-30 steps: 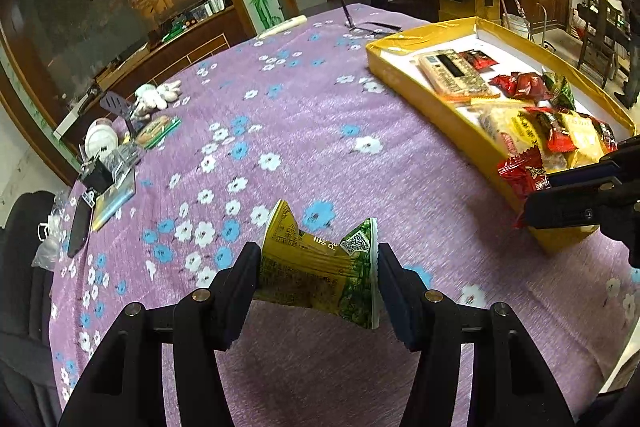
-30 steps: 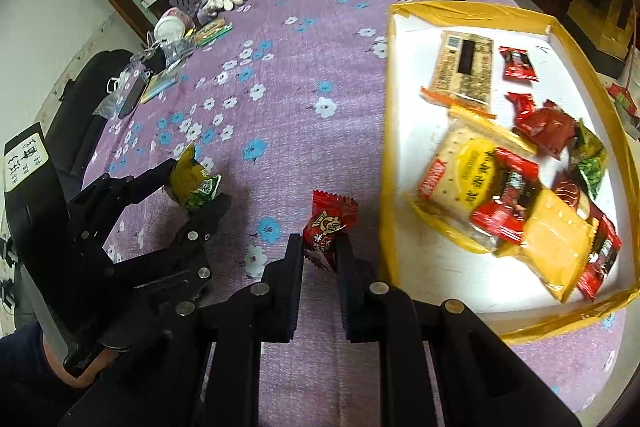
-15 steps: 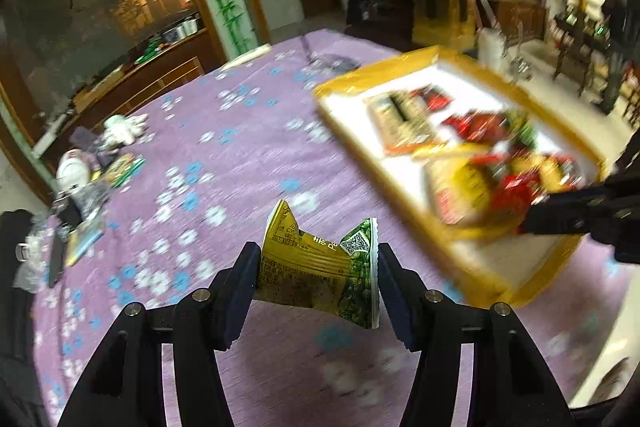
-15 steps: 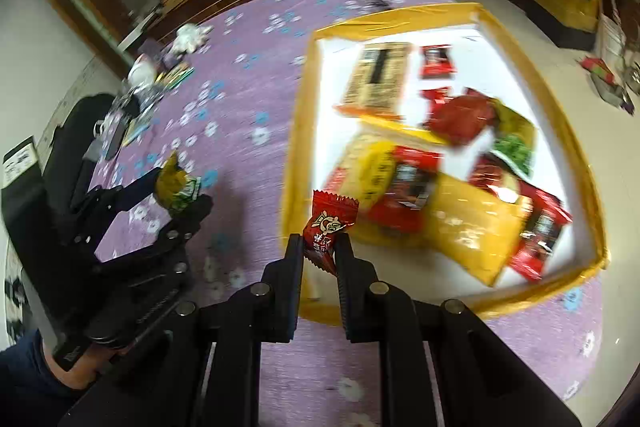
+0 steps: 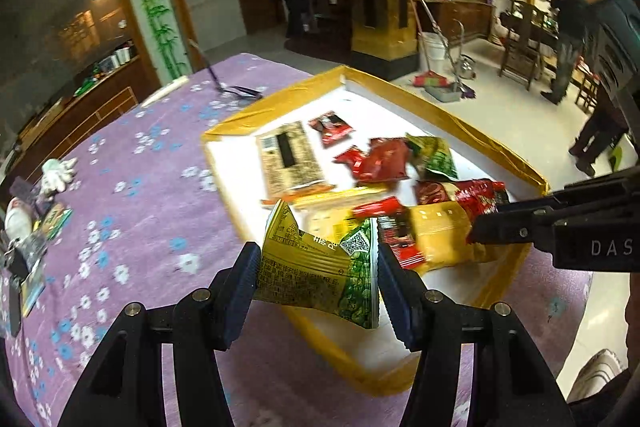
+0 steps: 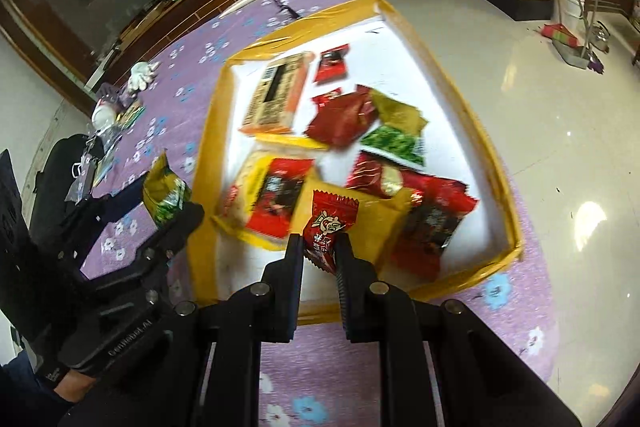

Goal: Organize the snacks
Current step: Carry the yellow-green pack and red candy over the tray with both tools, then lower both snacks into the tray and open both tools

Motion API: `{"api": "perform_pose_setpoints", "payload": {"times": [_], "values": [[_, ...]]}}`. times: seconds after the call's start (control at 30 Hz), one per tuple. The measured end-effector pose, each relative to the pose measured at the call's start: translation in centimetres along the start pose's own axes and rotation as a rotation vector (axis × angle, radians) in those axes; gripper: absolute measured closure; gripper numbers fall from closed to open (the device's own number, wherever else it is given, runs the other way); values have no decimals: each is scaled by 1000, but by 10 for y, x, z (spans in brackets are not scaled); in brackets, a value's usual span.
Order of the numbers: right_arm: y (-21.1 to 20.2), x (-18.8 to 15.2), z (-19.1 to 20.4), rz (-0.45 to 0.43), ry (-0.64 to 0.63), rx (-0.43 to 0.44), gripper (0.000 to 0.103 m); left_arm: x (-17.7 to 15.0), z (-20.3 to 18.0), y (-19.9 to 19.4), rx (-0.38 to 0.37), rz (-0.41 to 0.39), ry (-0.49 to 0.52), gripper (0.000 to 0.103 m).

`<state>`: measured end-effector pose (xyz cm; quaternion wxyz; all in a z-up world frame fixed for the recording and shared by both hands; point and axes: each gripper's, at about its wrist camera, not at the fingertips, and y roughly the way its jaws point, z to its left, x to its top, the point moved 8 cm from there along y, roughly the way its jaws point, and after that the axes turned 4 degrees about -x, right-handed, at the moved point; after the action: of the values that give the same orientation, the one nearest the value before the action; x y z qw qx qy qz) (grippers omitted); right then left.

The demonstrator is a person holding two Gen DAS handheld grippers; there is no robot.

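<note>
Both tongs are loaded up here. The left gripper (image 5: 316, 277) is pinching a yellow-and-green snack packet (image 5: 320, 269) across its width, both pads flat against the packet's ends, and the packet hangs in the air over the near-left corner of the yellow-rimmed tray (image 5: 496, 151). From the right wrist camera that same gripper (image 6: 170, 205) sits at about 9 o'clock, just at the tray's left rim (image 6: 208, 155), with the packet (image 6: 164, 189) sticking up out of it. The right gripper (image 6: 320, 253) is pressed nearly together on a small red candy wrapper (image 6: 326, 229), pinching its lower end so the crimped top stands up, and it hovers over the near end of the tray. In the left wrist view the right gripper (image 5: 474, 227) comes in from 3 o'clock over the tray's right side; the candy itself is hard to pick out there among the other packets. Inside the tray: a tan cracker pack (image 6: 278, 93) at about 11 o'clock, a dark red packet (image 6: 344, 117) in the middle, a green packet (image 6: 396, 135) at its right, plus yellow and red packs (image 6: 276, 199) nearer the grippers. The tray sits on a purple flowered tablecloth (image 5: 132, 187).
</note>
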<state>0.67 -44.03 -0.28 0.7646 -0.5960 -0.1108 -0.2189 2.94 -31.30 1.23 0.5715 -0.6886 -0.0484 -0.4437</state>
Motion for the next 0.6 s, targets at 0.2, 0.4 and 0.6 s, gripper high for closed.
{"api": "perform_pose_setpoints", "payload": {"times": [0.2,0.4,0.6], "values": [[8,4,-13,21,-4,-15,88,-2,-13,20,-22,35,7,42],[13,10,-19,32,-17,-19,88,1,-17,34,-25,44,1,42],[20,19,-19,39,-40,-19,88,4,-17,46,-28,59,-10,42]]}}
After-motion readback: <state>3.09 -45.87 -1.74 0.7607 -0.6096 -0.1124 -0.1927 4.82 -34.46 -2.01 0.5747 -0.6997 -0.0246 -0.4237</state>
